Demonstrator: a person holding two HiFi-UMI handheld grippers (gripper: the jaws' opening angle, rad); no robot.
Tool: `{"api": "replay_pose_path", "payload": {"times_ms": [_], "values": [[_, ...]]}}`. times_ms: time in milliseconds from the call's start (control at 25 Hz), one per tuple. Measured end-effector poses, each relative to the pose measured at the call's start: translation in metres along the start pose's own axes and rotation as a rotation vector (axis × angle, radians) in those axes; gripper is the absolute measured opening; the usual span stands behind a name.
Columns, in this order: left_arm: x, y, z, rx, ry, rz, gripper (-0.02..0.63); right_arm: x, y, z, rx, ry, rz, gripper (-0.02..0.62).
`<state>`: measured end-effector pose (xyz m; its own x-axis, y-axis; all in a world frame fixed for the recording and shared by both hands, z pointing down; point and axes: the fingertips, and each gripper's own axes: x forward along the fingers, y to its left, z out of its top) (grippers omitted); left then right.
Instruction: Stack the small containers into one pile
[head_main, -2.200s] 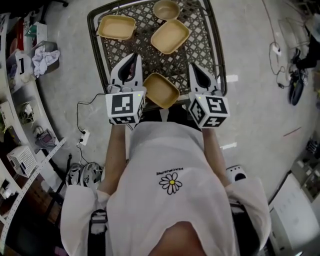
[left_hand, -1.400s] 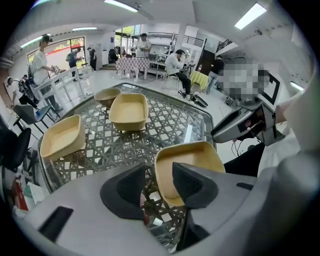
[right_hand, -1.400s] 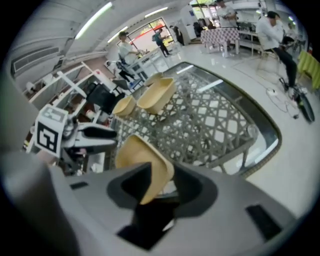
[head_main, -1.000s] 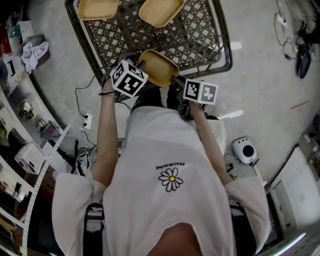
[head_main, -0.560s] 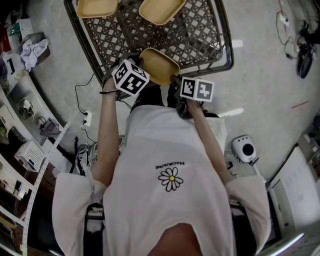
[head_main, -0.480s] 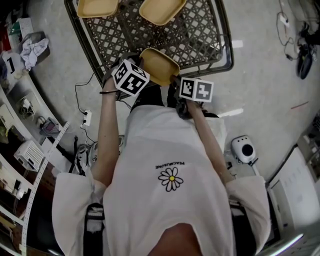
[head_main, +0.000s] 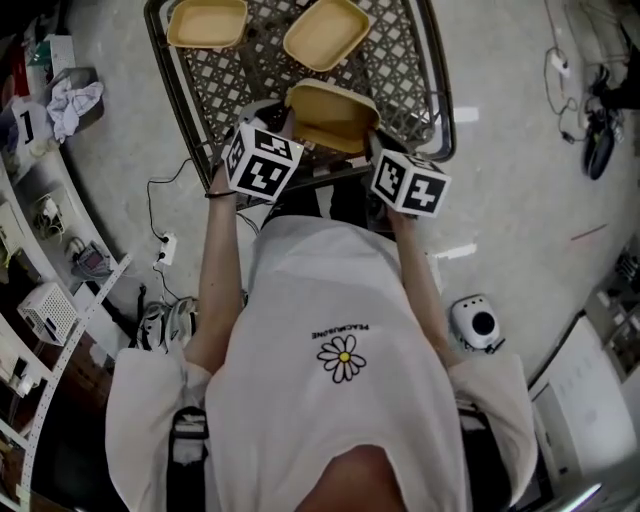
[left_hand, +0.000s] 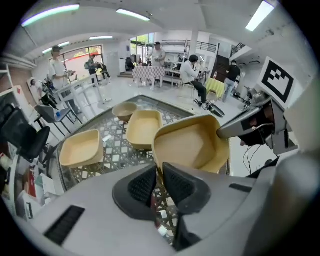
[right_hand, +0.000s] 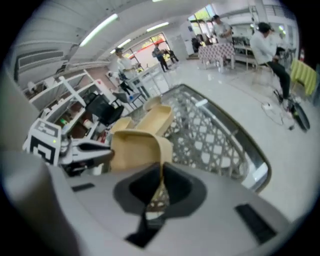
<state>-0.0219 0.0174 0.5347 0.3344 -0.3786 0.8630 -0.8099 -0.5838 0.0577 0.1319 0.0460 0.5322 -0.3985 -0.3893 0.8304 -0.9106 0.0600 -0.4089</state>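
1. The white shirt (head_main: 330, 330) has a daisy with a line of small print above it. Upside down in the head view, it seems to read PEACEMINUSONE.
2. Left of the counter (head_main: 400, 60), a white card (head_main: 27, 122) on the shelf shows a black "1".
3. The left gripper (left_hand: 159, 180) has just been closing its jaws, which now pinch the near rim of the tan container (head_main: 332, 115).
4. The right gripper (right_hand: 161, 182) has also just been closing its jaws. They are clamped on the opposite rim of the same container.
5. The container hangs between the two grippers over the counter's near edge, with its open side up.
6. Two more square containers (head_main: 207, 22) (head_main: 326, 33) sit side by side at the counter's far end. A round bowl (left_hand: 124, 110) lies beyond them.
7. Bare lattice shows between the held container and those two.
8. Grey floor surrounds the counter. A power strip (head_main: 165, 245) with its cable lies on the floor left of the near corner.
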Motion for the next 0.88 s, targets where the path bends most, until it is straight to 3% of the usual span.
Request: {"api": "replay_pose_path", "payload": {"times_ms": [280, 480, 680, 880], "values": [[-0.069, 0.031, 0.083, -0.062, -0.256, 0.233, 0.058, -0.052, 0.041, 0.117, -0.278, -0.307, 0.004, 0.037], [-0.125, 0.045, 0.119, -0.124, -0.401, 0.416, 0.058, -0.104, 0.087, 0.176, -0.506, -0.551, -0.007, 0.035], [-0.175, 0.042, 0.145, -0.227, -0.582, 0.462, 0.051, -0.151, 0.115, 0.207, -0.634, -0.75, -0.006, 0.035], [-0.192, 0.038, 0.155, -0.215, -0.636, 0.469, 0.048, -0.168, 0.122, 0.217, -0.668, -0.823, 0.002, 0.035]]}}
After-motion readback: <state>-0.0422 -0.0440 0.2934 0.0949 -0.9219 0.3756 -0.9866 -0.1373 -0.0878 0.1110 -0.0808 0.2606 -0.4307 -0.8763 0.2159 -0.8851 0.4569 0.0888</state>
